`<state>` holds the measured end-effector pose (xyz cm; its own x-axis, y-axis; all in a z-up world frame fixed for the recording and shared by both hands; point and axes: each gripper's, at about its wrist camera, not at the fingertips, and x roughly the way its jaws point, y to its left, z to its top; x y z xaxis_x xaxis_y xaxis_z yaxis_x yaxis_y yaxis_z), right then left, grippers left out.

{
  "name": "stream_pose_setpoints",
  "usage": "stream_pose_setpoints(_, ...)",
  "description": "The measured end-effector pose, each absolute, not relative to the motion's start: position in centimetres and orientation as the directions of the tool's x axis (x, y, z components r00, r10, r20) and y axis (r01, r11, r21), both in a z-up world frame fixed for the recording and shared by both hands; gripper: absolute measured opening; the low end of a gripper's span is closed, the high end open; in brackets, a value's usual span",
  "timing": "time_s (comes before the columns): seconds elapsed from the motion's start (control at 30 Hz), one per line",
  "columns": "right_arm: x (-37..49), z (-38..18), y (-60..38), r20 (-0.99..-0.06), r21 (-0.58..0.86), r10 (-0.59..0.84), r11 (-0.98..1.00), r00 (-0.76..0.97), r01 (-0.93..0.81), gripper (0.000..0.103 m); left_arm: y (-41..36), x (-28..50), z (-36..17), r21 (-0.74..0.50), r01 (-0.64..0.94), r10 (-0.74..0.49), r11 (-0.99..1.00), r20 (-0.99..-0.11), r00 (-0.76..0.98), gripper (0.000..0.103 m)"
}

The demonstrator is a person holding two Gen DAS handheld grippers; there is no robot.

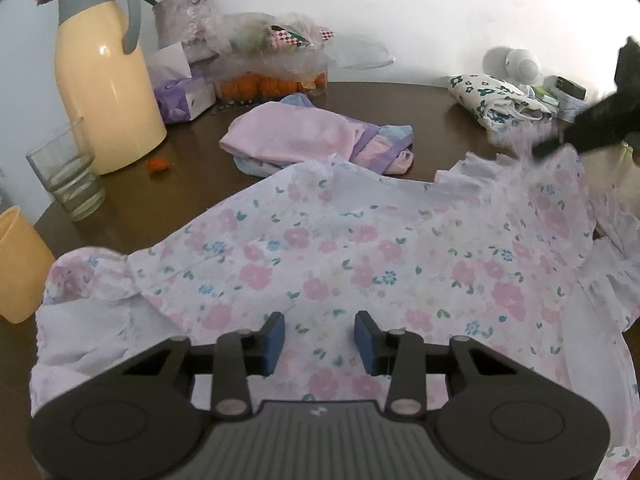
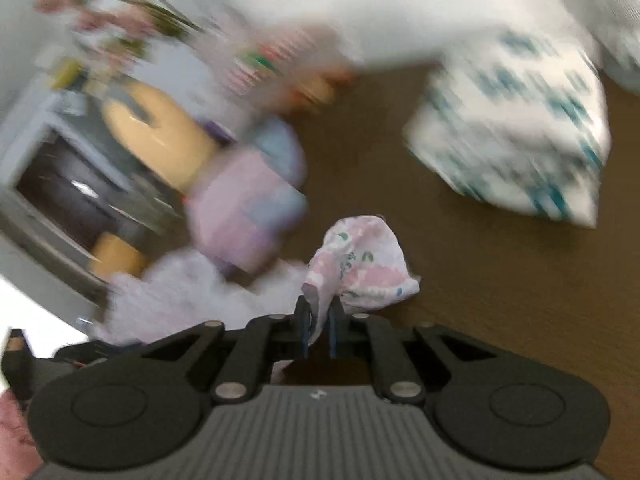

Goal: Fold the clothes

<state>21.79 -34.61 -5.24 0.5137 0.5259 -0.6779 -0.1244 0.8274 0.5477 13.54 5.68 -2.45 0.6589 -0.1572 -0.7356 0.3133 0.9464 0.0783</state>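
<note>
The left hand-held gripper (image 1: 319,342) has its blue pads parted, and nothing is pinched between them; it hangs just above the floral garment (image 1: 360,256), a white cloth printed with pink and blue flowers. The right hand-held gripper (image 2: 319,332) is clamped on a bunched corner of that same garment, the cloth standing up in a crumpled tuft past the nearly closed pads. In the left wrist view this gripper appears as a dark shape at the garment's far right edge.

The garment lies spread across the near side of the dark brown worktop (image 1: 432,120), wrinkled, with a ruffled sleeve at the left. Beyond it sits a folded pink and lilac garment (image 1: 304,136), apart from the floral one. Farther right is a folded white cloth with teal flowers (image 1: 496,98). At the left stand a cream thermos jug (image 1: 104,80), a drinking glass (image 1: 66,172) and a yellow cup (image 1: 20,264). The right wrist view is heavily blurred.
</note>
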Motion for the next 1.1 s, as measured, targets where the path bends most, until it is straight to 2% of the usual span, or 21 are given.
stream_pose_setpoints(0.03, 21.9, -5.5, -34.6, -0.695, 0.543, 0.519, 0.833, 0.498, -0.109, 0.012, 5.6, 13.4, -2.5, 0.083, 0.315, -0.156, 0.945, -0.734, 0.661, 0.038)
stream_pose_setpoints(0.07, 21.9, -5.8, -34.7, -0.712, 0.537, 0.511, 0.838, 0.482, -0.095, 0.022, 5.5, 13.4, -2.5, 0.087, 0.318, -0.155, 0.944, -0.733, 0.662, 0.037)
stream_pose_setpoints(0.1, 22.0, -5.7, -34.6, -0.718, 0.527, 0.499, 0.845, 0.486, -0.088, 0.051, 5.5, 13.3, -2.5, 0.089, 0.319, -0.155, 0.943, -0.733, 0.663, 0.037)
stream_pose_setpoints(0.17, 22.0, -5.1, -34.8, -0.704, 0.523, 0.479, 0.849, 0.525, -0.074, 0.081, 5.4, 13.3, -2.5, 0.089, 0.319, -0.154, 0.944, -0.733, 0.662, 0.037)
stream_pose_setpoints(0.27, 23.3, -4.6, -34.3, -0.697, 0.534, 0.467, 0.844, 0.544, -0.039, 0.081, 5.4, 13.3, -2.4, 0.09, 0.319, -0.154, 0.943, -0.734, 0.662, 0.037)
stream_pose_setpoints(0.33, 24.6, -4.9, -33.2, -0.734, 0.499, 0.439, 0.866, 0.518, -0.027, 0.078, 5.4, 13.3, -2.4, 0.09, 0.319, -0.154, 0.943, -0.734, 0.662, 0.037)
stream_pose_setpoints(0.37, 25.2, -5.1, -32.7, -0.752, 0.481, 0.425, 0.876, 0.504, -0.021, 0.068, 5.4, 13.3, -2.4, 0.089, 0.319, -0.154, 0.944, -0.734, 0.662, 0.037)
stream_pose_setpoints(0.4, 25.9, -5.2, -32.1, -0.769, 0.463, 0.41, 0.886, 0.491, -0.016, 0.051, 5.4, 13.3, -2.4, 0.088, 0.319, -0.155, 0.944, -0.734, 0.662, 0.037)
stream_pose_setpoints(0.43, 26.3, -5.1, -31.4, -0.782, 0.438, 0.395, 0.899, 0.482, -0.026, 0.039, 5.5, 13.3, -2.4, 0.086, 0.319, -0.157, 0.944, -0.733, 0.661, 0.037)
stream_pose_setpoints(0.47, 26.5, -5.1, -31.0, -0.787, 0.437, 0.397, 0.899, 0.473, -0.027, 0.008, 5.5, 13.3, -2.4, 0.084, 0.318, -0.158, 0.944, -0.733, 0.662, 0.037)
stream_pose_setpoints(0.5, 26.6, -4.9, -30.7, -0.778, 0.453, 0.414, 0.891, 0.472, -0.034, 0.004, 5.5, 13.3, -2.5, 0.082, 0.318, -0.159, 0.945, -0.732, 0.662, 0.037)
stream_pose_setpoints(0.53, 26.4, -4.6, -30.7, -0.746, 0.483, 0.447, 0.873, 0.493, -0.061, 0.004, 5.6, 13.3, -2.5, 0.08, 0.317, -0.161, 0.945, -0.732, 0.662, 0.037)
stream_pose_setpoints(0.63, 25.3, -4.0, -32.8, -0.558, 0.672, 0.612, 0.73, 0.561, -0.128, 0.004, 5.7, 13.2, -2.5, 0.07, 0.313, -0.166, 0.947, -0.729, 0.664, 0.037)
stream_pose_setpoints(0.67, 25.0, -4.4, -33.8, -0.539, 0.69, 0.613, 0.715, 0.578, -0.114, 0.004, 5.7, 13.2, -2.5, 0.069, 0.312, -0.166, 0.948, -0.729, 0.664, 0.037)
stream_pose_setpoints(0.77, 24.9, -6.5, -36.0, -0.611, 0.667, 0.564, 0.745, 0.555, -0.022, 0.009, 5.6, 13.2, -2.6, 0.067, 0.31, -0.166, 0.949, -0.727, 0.666, 0.037)
stream_pose_setpoints(0.83, 24.4, -6.8, -36.6, -0.647, 0.626, 0.522, 0.78, 0.556, -0.004, 0.028, 5.7, 13.2, -2.6, 0.06, 0.305, -0.168, 0.95, -0.727, 0.666, 0.037)
stream_pose_setpoints(0.87, 23.8, -6.3, -36.9, -0.644, 0.614, 0.507, 0.79, 0.573, -0.009, 0.052, 5.7, 13.3, -2.6, 0.057, 0.302, -0.168, 0.952, -0.727, 0.666, 0.038)
stream_pose_setpoints(0.9, 23.2, -5.8, -37.2, -0.64, 0.6, 0.492, 0.799, 0.59, -0.015, 0.059, 5.7, 13.3, -2.6, 0.056, 0.3, -0.166, 0.952, -0.728, 0.665, 0.038)
stream_pose_setpoints(1.1, 16.7, -2.1, -37.9, -0.683, 0.449, 0.42, 0.887, 0.598, -0.109, 0.059, 5.4, 12.9, -1.8, 0.069, 0.294, -0.157, 0.953, -0.72, 0.676, 0.038)
